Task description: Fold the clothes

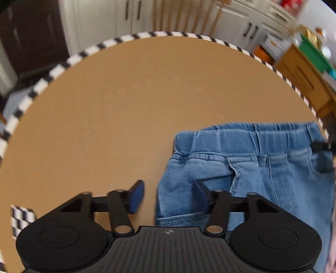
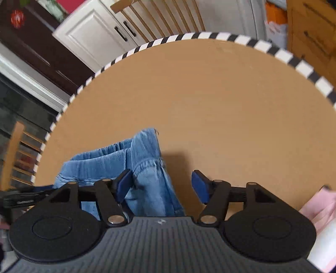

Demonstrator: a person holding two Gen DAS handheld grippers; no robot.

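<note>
Blue jeans [image 1: 262,168] lie folded on the round tan table [image 1: 126,105], waistband toward the far side. In the left wrist view my left gripper [image 1: 169,195] stands open at the jeans' left edge, its right finger over the denim and its left finger over bare table. The right wrist view has the jeans [image 2: 147,168] bunched at the lower left. My right gripper [image 2: 161,187] is open astride their right edge, with denim lying loose between the blue pads [image 2: 198,189]. A black part of the other gripper [image 2: 21,199] shows at the far left.
The table has a black-and-white striped rim [image 2: 210,34]. A pink cloth [image 2: 319,208] lies at its near right. Wooden chairs [image 2: 159,19] stand behind and to the left, with white cabinets [image 1: 130,12] and a wooden dresser [image 1: 302,77] beyond.
</note>
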